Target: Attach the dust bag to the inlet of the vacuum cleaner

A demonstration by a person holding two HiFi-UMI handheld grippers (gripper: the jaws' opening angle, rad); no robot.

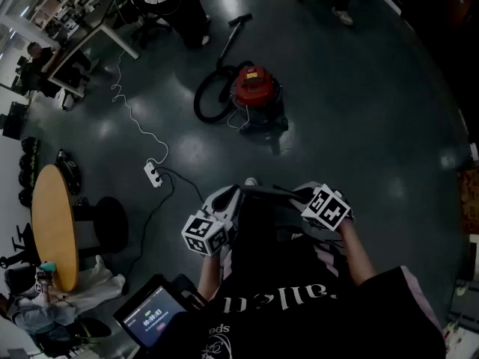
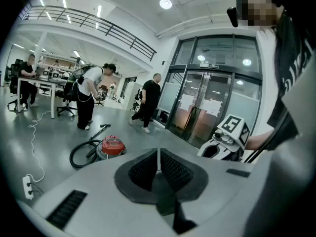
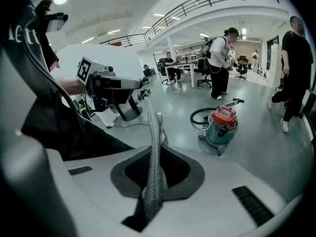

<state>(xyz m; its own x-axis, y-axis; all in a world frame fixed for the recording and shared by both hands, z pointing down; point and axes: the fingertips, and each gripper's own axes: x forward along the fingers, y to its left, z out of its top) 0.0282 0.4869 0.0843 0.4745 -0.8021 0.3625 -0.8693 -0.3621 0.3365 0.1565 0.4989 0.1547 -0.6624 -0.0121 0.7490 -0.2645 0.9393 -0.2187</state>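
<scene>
Red-lidded teal vacuum cleaner (image 3: 223, 125), grey woven-patterned dust bag (image 3: 154, 172), dark grey floor (image 1: 359, 111)

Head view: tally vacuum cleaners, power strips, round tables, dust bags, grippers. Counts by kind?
Red drum vacuum cleaner: 1
White power strip: 1
Round wooden table: 1
Grey fabric dust bag: 1
Handheld grippers: 2, left gripper, right gripper
Total: 6

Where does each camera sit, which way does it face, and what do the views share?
Head view: on the person's head, facing steeply down at the floor; shows both forearms, the left gripper, the right gripper and the dust bag between them.
Left gripper view: on the left gripper, looking along its shut jaws; shows the right gripper and the person's torso.
Right gripper view: on the right gripper, looking along jaws shut on the dust bag; shows the left gripper.
Shared: all three see the red vacuum cleaner.
</scene>
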